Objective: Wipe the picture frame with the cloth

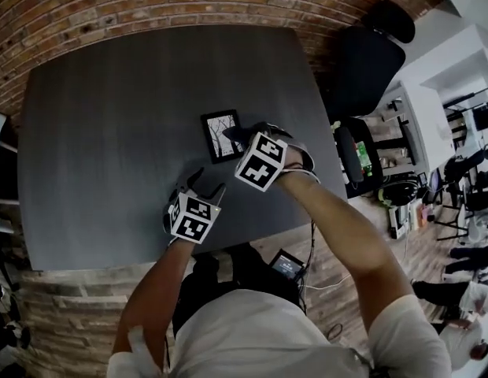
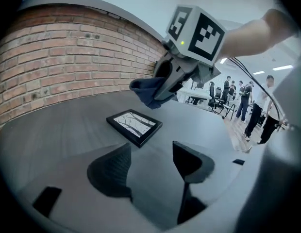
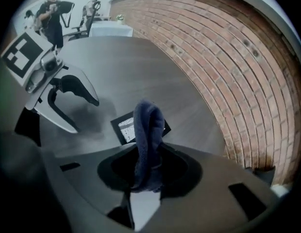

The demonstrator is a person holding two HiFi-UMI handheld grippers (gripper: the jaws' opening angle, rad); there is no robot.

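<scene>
picture frame half hidden behind cloth, distant people indistinct

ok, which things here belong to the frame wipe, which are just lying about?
Job: picture frame, flat on table; cloth, clamped in right gripper; left gripper, open and empty.
Lying about: office chair; people in the background.

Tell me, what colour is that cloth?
The cloth is dark blue, clearest in the right gripper view.
</scene>
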